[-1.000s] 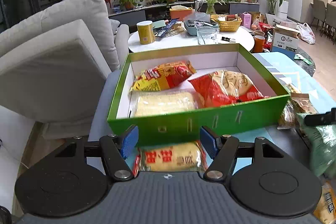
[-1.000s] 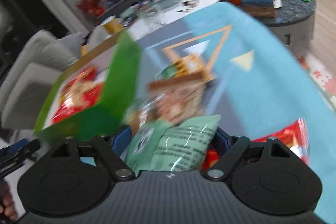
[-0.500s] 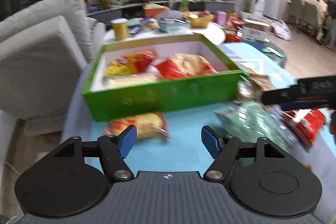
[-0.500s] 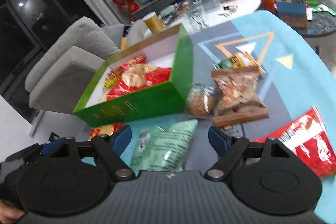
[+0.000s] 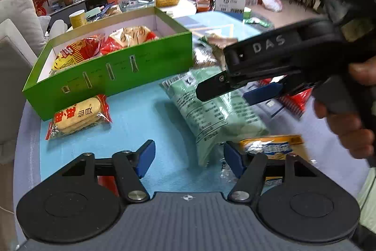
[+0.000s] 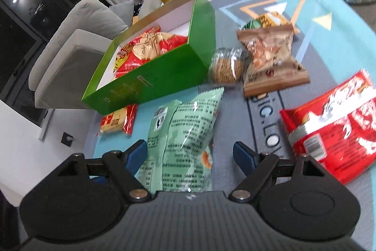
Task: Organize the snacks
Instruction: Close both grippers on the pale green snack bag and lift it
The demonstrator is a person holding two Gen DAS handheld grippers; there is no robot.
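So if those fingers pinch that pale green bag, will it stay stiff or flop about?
The pale green bag looks puffed and crinkly, so it is probably light and would likely dent where pinched. Its glossy film may be slippery. Held by one end, it would probably sag, since it lies soft and wrinkled on the table mat.

Left black two-finger gripper (image 5: 189,158): blue-padded jaws spread wide — nothing between them.
Right black two-finger gripper (image 6: 190,154): jaws spread wide, nothing clamped.
Right hand (image 5: 352,114): at 3 o'clock in the left wrist view, wrapped round the handle.
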